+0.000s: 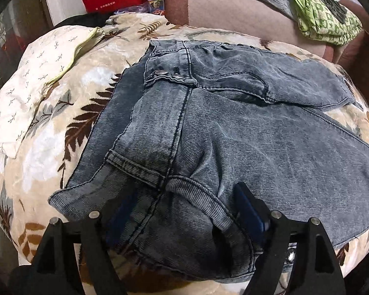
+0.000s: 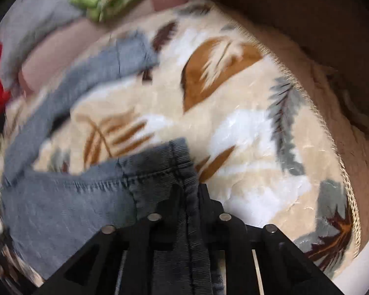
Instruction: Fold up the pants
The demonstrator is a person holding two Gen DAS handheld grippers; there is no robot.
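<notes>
The right gripper [image 2: 188, 194] is clenched on a hemmed edge of the pants [image 2: 69, 196], denim bunched between its jaws. The left gripper [image 1: 184, 211] stands spread wide, one finger [image 1: 248, 209] resting on the cloth and the other half hidden by a fold, gripping nothing. The pants [image 1: 233, 132] lie rumpled across a leaf-print blanket [image 1: 44, 162] on the bed, one leg [image 1: 270, 81] doubled over. The right view is blurred, a sign of fast motion. With only one edge pinched and the left jaws slack, a quick pull could drag the heap askew, or the thick hem could slip free mid-fold.
</notes>
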